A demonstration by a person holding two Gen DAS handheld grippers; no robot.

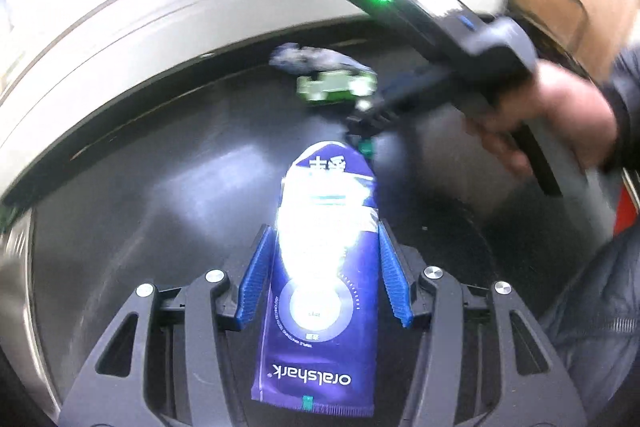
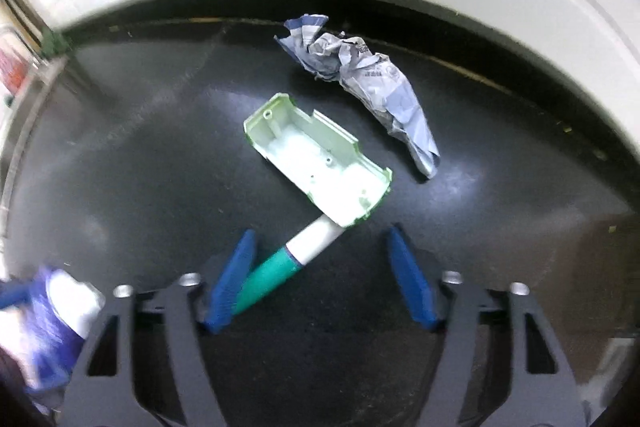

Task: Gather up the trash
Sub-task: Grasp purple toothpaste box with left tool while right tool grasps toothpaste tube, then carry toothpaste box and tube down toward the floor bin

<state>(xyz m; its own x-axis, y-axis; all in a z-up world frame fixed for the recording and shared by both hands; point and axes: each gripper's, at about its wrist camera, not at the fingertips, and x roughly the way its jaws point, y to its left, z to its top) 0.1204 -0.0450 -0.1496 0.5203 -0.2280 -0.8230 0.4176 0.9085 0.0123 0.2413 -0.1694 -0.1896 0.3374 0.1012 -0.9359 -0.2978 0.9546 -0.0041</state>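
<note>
The purple, flattened toothpaste tube (image 1: 320, 287) sits clamped between the blue pads of my left tool (image 1: 326, 267), lifted off the dark surface (image 2: 140, 167). My right tool (image 2: 320, 279) stands open over the green-and-white marker pen (image 2: 296, 263), one pad touching its barrel, the other apart. The pale green plastic shell (image 2: 316, 171) and crumpled grey-blue wrapper (image 2: 360, 83) lie beyond. I judge the pen pickup is next: centre, then close.
</note>
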